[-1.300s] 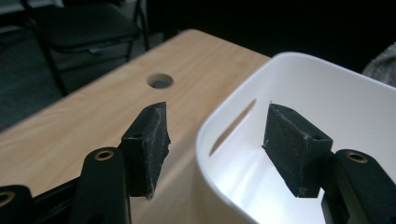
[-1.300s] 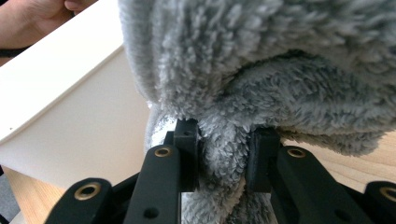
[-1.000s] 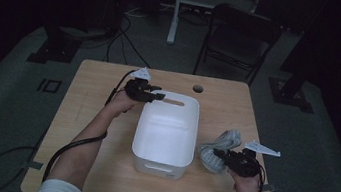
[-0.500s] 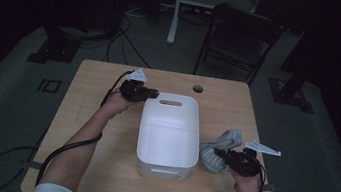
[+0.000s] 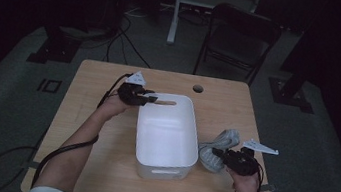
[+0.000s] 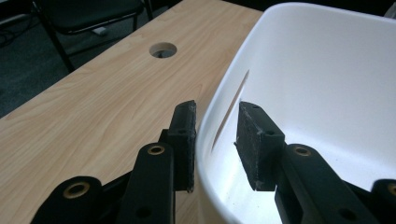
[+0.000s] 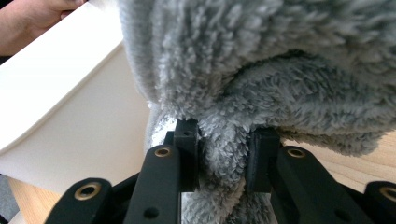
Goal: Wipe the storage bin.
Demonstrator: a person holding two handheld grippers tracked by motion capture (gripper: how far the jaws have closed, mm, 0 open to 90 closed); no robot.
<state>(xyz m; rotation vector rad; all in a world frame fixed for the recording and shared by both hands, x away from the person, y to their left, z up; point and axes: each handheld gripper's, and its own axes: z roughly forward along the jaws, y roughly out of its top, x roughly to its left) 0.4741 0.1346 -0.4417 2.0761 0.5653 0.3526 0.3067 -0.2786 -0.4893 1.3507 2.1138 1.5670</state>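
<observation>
A white plastic bin (image 5: 165, 135) stands in the middle of the wooden table (image 5: 238, 105). My left gripper (image 5: 152, 98) sits at the bin's far left corner. In the left gripper view its jaws (image 6: 215, 105) straddle the bin's rim (image 6: 205, 140), one pad outside and one inside. They have just been opening, and the inner pad stands off the wall. A grey fluffy cloth (image 5: 217, 145) lies to the right of the bin. My right gripper (image 5: 218, 154) is shut on a fold of the cloth (image 7: 257, 56), with the jaws (image 7: 223, 128) pressed into the pile beside the bin's wall (image 7: 70, 93).
A round cable hole (image 5: 198, 88) pierces the table behind the bin and shows in the left gripper view (image 6: 163, 49). A dark folding chair (image 5: 240, 35) stands on the floor beyond the table. Cables trail off the table's left side.
The bin has slid slightly to the right and nearer the person. My left gripper has drawn back a little to the left at the rim. The right hand has kept still.
</observation>
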